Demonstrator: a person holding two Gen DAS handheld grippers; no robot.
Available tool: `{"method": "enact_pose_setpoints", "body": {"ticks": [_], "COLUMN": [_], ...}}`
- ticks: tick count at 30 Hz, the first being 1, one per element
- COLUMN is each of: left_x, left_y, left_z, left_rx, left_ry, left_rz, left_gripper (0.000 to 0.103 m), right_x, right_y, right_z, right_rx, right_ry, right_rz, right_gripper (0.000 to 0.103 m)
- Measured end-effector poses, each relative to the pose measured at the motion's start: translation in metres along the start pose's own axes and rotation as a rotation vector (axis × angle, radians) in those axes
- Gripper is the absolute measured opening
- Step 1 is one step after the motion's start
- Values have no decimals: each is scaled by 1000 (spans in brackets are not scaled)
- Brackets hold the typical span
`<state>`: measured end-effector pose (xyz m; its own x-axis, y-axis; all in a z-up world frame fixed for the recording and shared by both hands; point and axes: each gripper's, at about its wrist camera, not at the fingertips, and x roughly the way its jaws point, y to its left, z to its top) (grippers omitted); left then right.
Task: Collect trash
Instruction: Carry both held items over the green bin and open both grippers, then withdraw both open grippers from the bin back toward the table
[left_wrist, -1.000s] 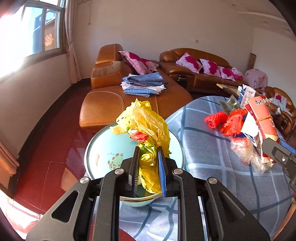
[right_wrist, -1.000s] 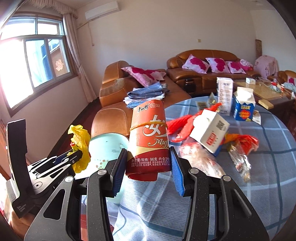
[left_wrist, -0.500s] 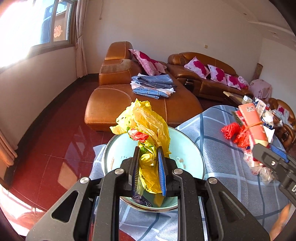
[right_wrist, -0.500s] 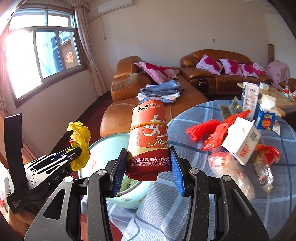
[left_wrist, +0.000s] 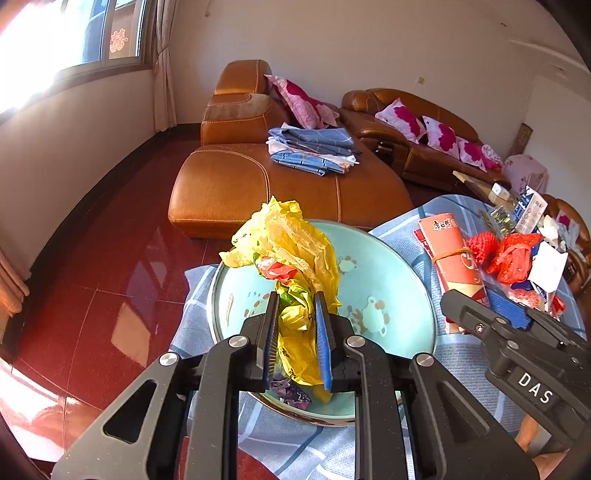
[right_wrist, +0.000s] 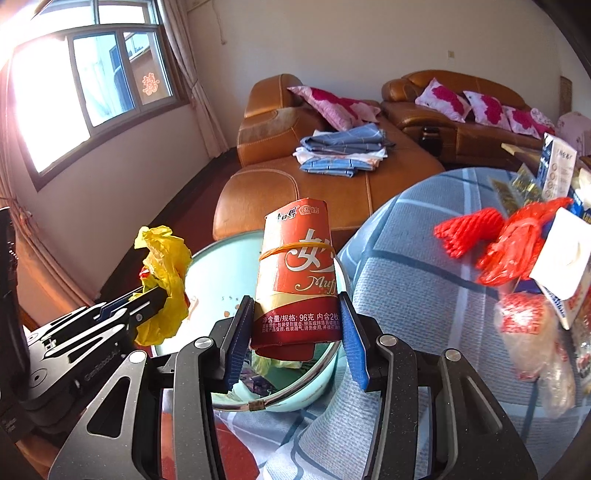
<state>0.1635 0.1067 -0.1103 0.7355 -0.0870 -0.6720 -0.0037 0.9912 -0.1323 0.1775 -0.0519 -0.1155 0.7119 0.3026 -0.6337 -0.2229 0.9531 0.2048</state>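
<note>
My left gripper (left_wrist: 295, 332) clamps yellow bag (left_wrist: 291, 251), right gripper (right_wrist: 295, 328) clamps red wrapper (right_wrist: 299, 280) — both over basin (left_wrist: 388, 280), neither dropped; more litter on table (right_wrist: 406, 280).

The left tool (left_wrist: 295, 339) is matt black plastic with ribbed blue pads, as is the right tool (right_wrist: 297, 339). The yellow bag (left_wrist: 291, 251) is thin crinkled plastic. The red muffin box (right_wrist: 299, 280) is glossy printed card. The pale blue basin (left_wrist: 388, 280) looks smooth and glazed, on a checked cloth (right_wrist: 413, 280). The sofa (left_wrist: 229, 184) is shiny leather; the floor (left_wrist: 110, 280) glossy red tile.
</note>
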Motion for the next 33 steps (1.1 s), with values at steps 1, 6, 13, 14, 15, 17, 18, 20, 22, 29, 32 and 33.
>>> {"method": "enact_pose_setpoints", "body": {"ticks": [1, 6, 13, 14, 15, 17, 18, 20, 22, 29, 32, 33], "left_x": [2, 7, 10, 11, 11, 9, 9, 7, 5, -5, -10, -11], "left_y": [1, 3, -2, -2, -2, -3, -5, -7, -10, -23, -35, -39], "left_z": [0, 1, -2, -3, -3, -5, -5, -6, -6, -7, -10, -12], "left_rx": [-1, -4, 17, 20, 25, 28, 32, 32, 37, 40, 66, 74], "left_ry": [4, 18, 30, 33, 34, 26, 25, 19, 16, 9, 1, 1], "left_rz": [3, 18, 40, 52, 67, 94, 100, 111, 119, 84, 74, 73], "left_gripper": [18, 18, 25, 40, 51, 68, 69, 78, 78, 80, 80, 80], "right_x": [2, 14, 0, -6, -11, -20, -27, -38, -47, -75, -81, -83], "right_y": [1, -2, -14, -16, -18, -22, -26, -28, -33, -60, -71, -75], "right_z": [0, 1, -4, -5, -5, -6, -7, -8, -10, -16, -19, -20], "right_rx": [1, 2, 49, 51, 55, 63, 69, 69, 73, 123, 149, 156], "right_ry": [8, 34, 15, 3, -9, -27, -44, -72, -94, -144, -157, -158], "right_rz": [15, 72, 65, 58, 51, 40, 30, 3, -16, -66, -83, -94], "right_gripper": [46, 46, 46, 46, 47, 59, 62, 68, 74, 81, 81, 81]}}
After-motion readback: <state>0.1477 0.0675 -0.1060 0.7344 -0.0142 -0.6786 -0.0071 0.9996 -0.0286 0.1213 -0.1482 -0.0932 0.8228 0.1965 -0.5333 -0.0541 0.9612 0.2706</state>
